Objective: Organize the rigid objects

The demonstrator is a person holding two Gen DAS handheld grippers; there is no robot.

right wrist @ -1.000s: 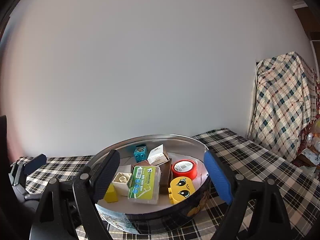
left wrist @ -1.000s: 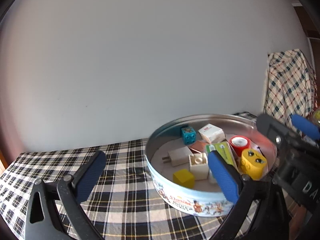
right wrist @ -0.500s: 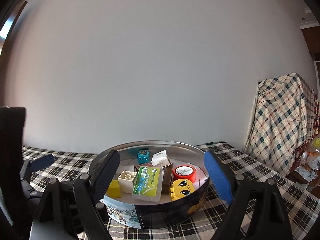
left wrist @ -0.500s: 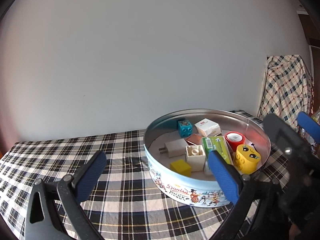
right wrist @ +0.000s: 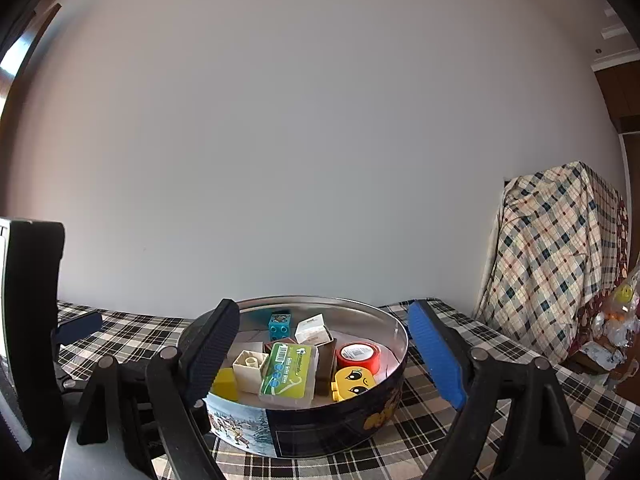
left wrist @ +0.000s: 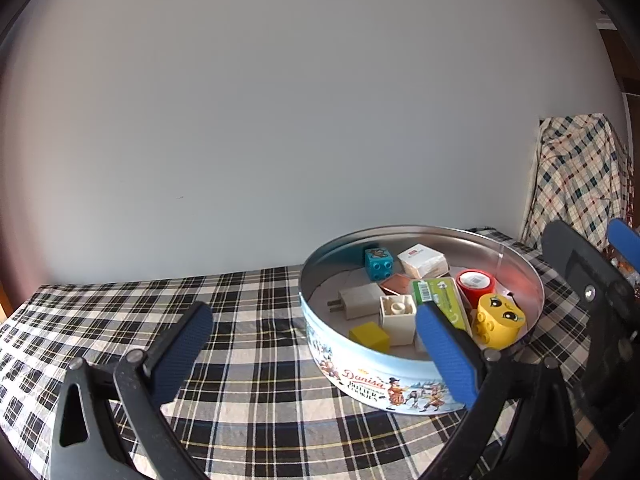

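A round cookie tin [left wrist: 384,384] stands on a black-and-white checked tablecloth [left wrist: 248,360]; it also shows in the right wrist view [right wrist: 320,428]. It holds a green box [right wrist: 286,372], a yellow face brick [right wrist: 354,380], a red-rimmed tape roll [right wrist: 357,355], a white brick [right wrist: 250,365], a yellow cube [left wrist: 370,336], a teal brick [left wrist: 378,263], a white charger [left wrist: 358,300] and a small white box [left wrist: 422,260]. My left gripper [left wrist: 316,344] is open and empty, above the cloth at the tin's left. My right gripper [right wrist: 324,352] is open and empty, its jaws either side of the tin.
A plain grey wall [right wrist: 312,140] stands behind the table. A checked cloth drapes over furniture [right wrist: 560,248] at the right, with bags [right wrist: 612,328] beside it. The right gripper's body shows at the right edge of the left wrist view [left wrist: 592,280].
Both grippers have drawn back and up from the tin, so it looks smaller and lower in both views. Both stay open and empty. The objects in the tin have not moved.
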